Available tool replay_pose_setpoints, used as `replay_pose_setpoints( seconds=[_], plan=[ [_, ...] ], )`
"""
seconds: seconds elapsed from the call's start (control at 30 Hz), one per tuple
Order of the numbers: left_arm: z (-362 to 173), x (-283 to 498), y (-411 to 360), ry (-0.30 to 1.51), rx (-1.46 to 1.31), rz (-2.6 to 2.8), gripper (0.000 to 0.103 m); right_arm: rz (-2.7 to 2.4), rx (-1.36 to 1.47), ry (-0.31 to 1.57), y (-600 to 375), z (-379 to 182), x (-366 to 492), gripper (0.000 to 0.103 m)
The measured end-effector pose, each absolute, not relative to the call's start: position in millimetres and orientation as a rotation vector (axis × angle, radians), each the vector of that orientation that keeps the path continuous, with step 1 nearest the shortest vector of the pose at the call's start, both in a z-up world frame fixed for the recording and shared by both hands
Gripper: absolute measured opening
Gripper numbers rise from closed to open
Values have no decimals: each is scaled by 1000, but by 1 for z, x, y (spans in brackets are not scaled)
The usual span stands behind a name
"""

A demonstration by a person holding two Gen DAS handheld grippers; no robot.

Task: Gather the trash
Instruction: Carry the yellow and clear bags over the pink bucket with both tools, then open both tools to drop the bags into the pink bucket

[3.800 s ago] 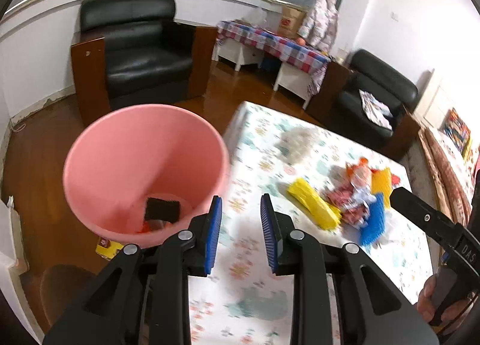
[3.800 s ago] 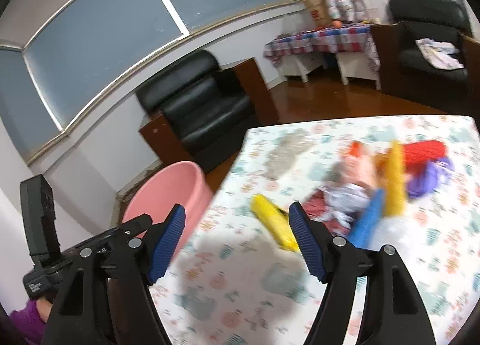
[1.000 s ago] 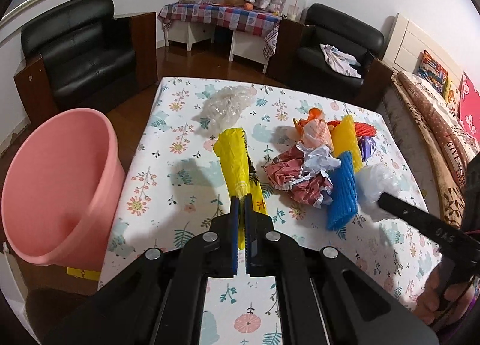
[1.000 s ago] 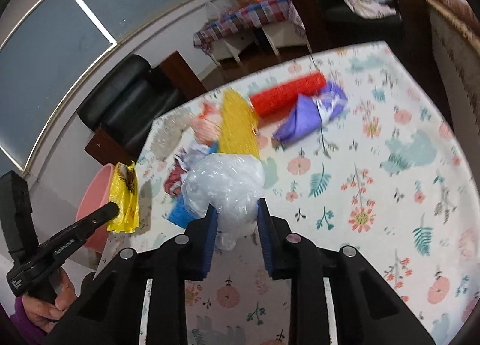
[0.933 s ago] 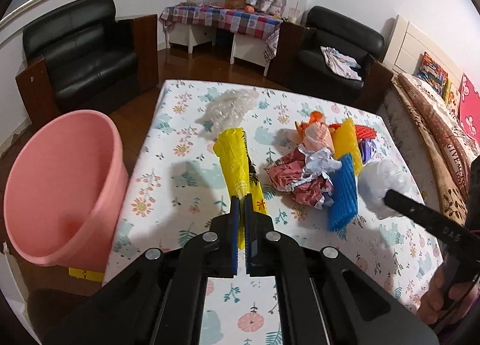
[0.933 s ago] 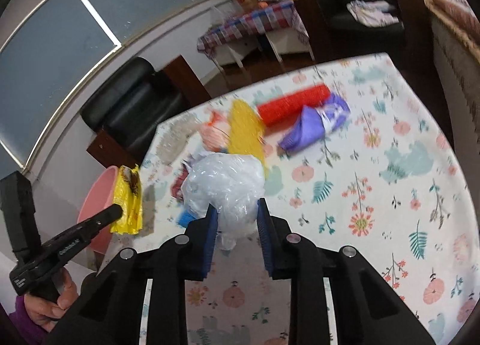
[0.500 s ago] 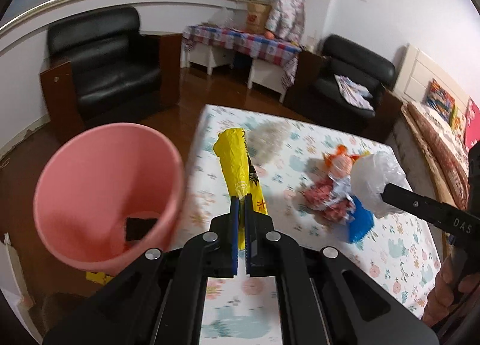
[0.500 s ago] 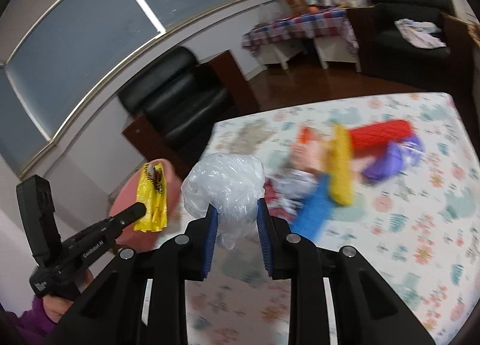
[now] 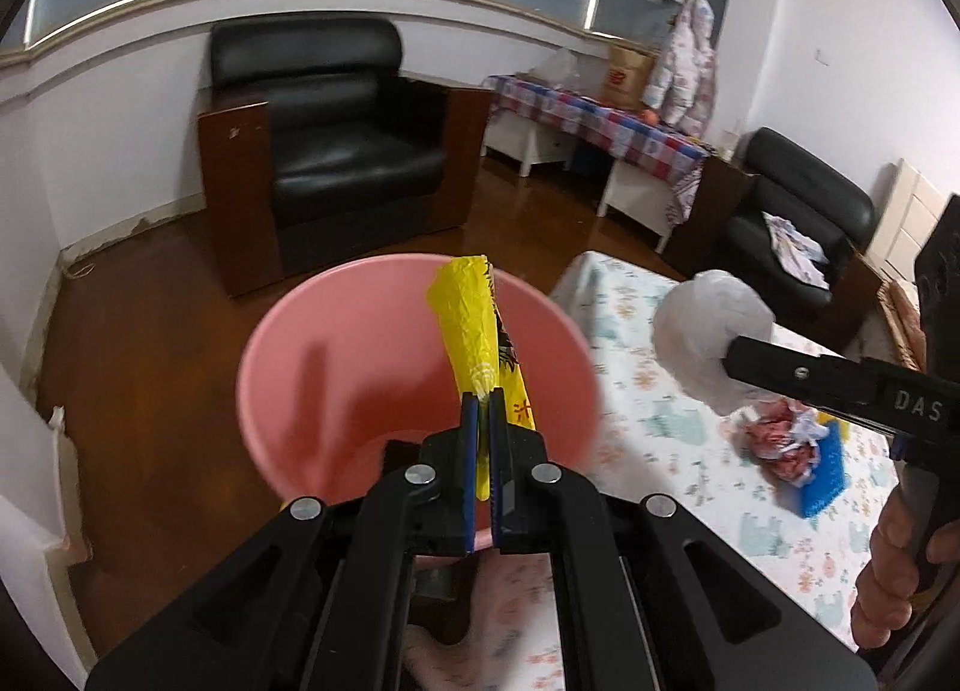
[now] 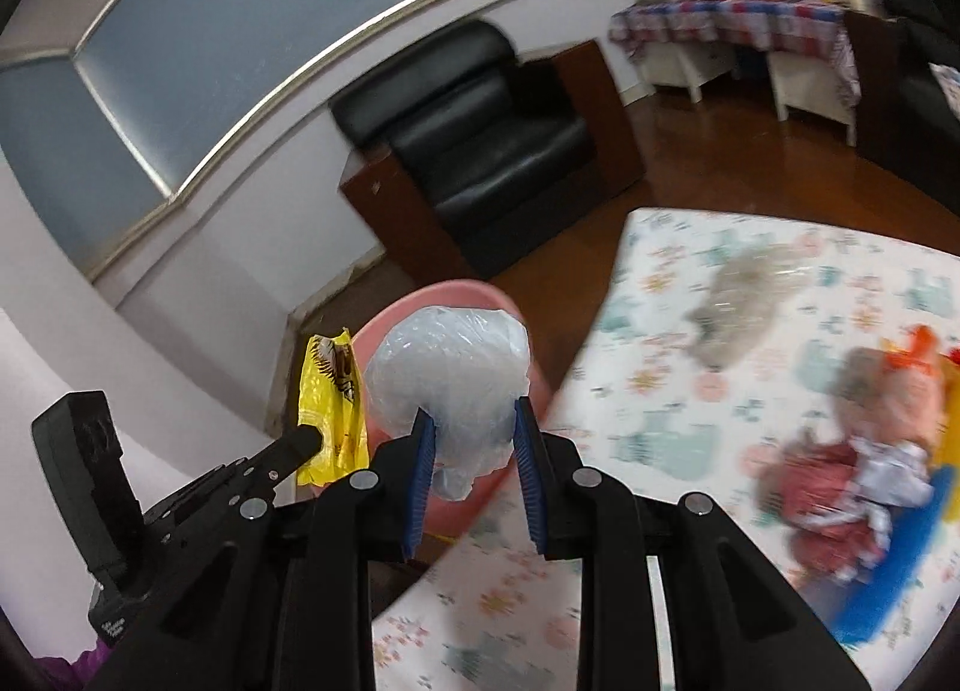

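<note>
The left gripper (image 9: 478, 412) pinches a yellow wrapper (image 9: 474, 331) upright, directly above the pink bucket (image 9: 336, 367); the right gripper (image 10: 471, 439), clamping a white plastic bag (image 10: 450, 373), hangs nearer the desk (image 10: 750, 301) edge, beside the bucket's rim; the left is likely better placed to drop first.

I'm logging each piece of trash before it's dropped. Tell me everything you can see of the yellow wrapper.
The yellow wrapper is a crinkled, glossy plastic packet, bright yellow with dark print and a brownish picture near its top in the right wrist view. It stands roughly upright, pinched at its lower part between the closed blue pads of the left hand-held gripper. It hangs in the air in front of the open pink bucket, touching nothing else.
</note>
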State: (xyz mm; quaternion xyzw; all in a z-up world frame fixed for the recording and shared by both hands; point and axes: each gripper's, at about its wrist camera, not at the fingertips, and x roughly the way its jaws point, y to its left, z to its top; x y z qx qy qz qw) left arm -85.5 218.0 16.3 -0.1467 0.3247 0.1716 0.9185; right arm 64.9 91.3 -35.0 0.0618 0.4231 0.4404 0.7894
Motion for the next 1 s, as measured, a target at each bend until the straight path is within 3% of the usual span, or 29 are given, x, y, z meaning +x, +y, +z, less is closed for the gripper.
replay_pose_setpoints(
  seconds=[0.47,0.57,0.73,1.0],
  plan=[
    [-4,-87,243,704,-302,382,3,937,38,994,152,-75,64,27],
    [-8,-84,246,721,-321,359,4,938,28,993,157,-77,65,33],
    [-12,-83,253,715,-344,349,35,942,22,994,158,-80,69,43],
    [-12,-84,252,717,-342,353,40,955,27,959,147,-74,65,48]
  ],
)
